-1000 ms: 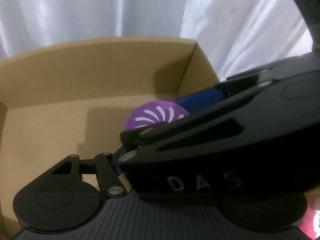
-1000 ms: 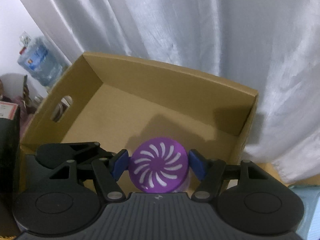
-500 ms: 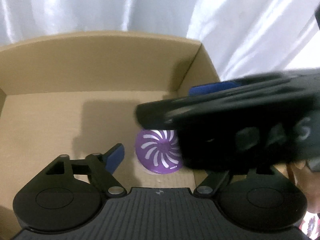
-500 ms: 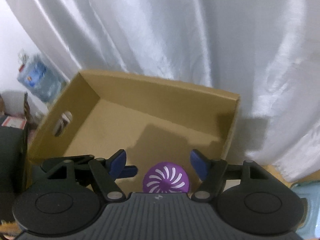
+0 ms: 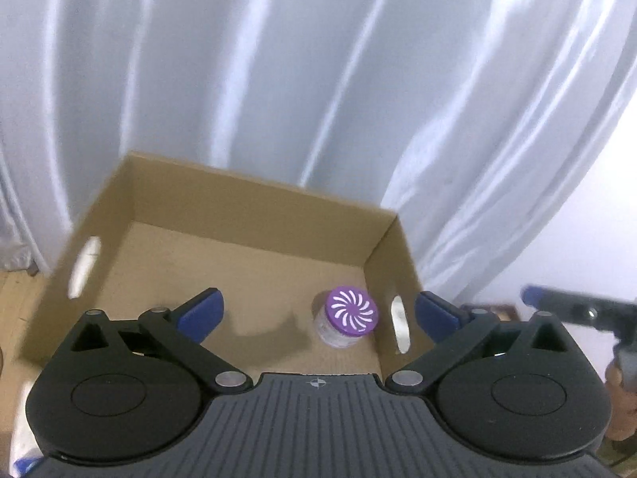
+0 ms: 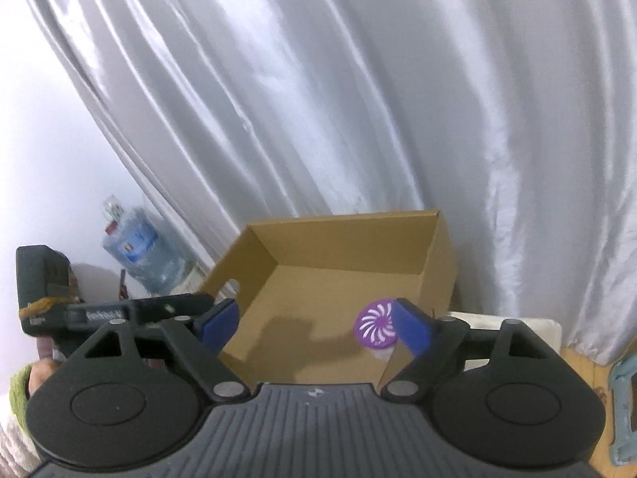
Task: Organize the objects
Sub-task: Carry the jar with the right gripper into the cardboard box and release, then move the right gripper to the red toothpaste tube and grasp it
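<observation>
Standing upright on the floor of the open brown cardboard box (image 5: 254, 215), near its right wall and front edge, a small clear jar with a purple swirl-vented lid (image 5: 351, 311) touches neither tool; left tongs (image 5: 318, 310) spread wide above the box's near edge, blue pads (image 5: 201, 310) holding nothing; right tongs (image 6: 314, 320) likewise spread and unloaded, one blue pad partly covering the jar's lid in the right wrist view; pleated white curtain (image 5: 318, 79) behind the box; large water bottle (image 6: 139, 251) at far left.
</observation>
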The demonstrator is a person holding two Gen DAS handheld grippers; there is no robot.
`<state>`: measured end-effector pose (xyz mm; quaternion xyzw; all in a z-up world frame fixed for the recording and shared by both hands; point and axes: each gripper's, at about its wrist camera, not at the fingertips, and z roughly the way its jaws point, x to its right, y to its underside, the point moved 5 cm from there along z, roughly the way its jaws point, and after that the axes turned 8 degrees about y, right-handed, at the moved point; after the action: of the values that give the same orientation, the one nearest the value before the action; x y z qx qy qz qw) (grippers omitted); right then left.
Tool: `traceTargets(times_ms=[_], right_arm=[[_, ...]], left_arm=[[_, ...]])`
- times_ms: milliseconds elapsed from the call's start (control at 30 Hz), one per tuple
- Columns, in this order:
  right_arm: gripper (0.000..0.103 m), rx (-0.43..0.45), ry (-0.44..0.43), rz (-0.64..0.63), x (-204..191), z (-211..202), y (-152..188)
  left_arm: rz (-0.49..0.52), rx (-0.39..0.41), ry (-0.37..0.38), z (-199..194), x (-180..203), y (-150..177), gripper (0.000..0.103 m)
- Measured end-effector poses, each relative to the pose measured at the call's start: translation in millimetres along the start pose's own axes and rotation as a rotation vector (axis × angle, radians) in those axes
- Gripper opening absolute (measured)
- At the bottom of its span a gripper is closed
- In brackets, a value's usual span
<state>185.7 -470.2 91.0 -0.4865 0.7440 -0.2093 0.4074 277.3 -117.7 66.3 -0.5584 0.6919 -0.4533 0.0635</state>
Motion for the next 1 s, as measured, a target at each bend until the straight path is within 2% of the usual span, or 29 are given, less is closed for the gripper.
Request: traceTargets(times_ms=[100,167,233,300,400,533,600,733,833,1000], right_arm=[[0.089,0.048,-0.016,0.015,-10.1,-29.1,21.1],[0.090,0.076,-0.035,0.037,-16.1,-40.1,35.8],[0.093,0.104,-0.064,0.079,-22.6,-46.8,55.0],[0.094,0.099,-0.096,0.128,-27.8,-43.6,76.9],[0.094,0.006,-0.106,0.190,-37.2,-11.7,118.4],[0.093,-0.142,0.006,0.175,-43.1,45.0,155.2],[0.092,-0.205,0.045,0.149,-45.8,67.4,167.6],[0.090,-0.277,0.062,0.121,-48.9,97.1,176.6],[0.086,-0.330,0.079,0.084,-55.9,112.6,181.2],[0.076,-0.419,0.106,0.020,-69.0,119.0,201.1]], left_arm=[[0.044,0.046,-0.044,-50.0,-3.3,11.2,0.103],[0.094,0.063,-0.078,-69.4,-4.8,23.2,0.103],[0.138,0.062,-0.101,-77.4,-8.1,43.4,0.103],[0.157,0.045,-0.094,-75.8,-12.0,64.4,0.103],[0.115,0.039,-0.042,-81.6,-18.7,98.9,0.103],[0.059,0.020,-0.007,-58.0,-20.6,141.8,0.103],[0.094,-0.026,-0.051,-44.1,-17.1,161.9,0.103],[0.205,-0.151,-0.112,-8.4,-4.2,196.3,0.103],[0.234,-0.213,-0.108,15.7,3.6,209.8,0.103],[0.202,-0.279,-0.043,32.7,4.5,220.5,0.095]])
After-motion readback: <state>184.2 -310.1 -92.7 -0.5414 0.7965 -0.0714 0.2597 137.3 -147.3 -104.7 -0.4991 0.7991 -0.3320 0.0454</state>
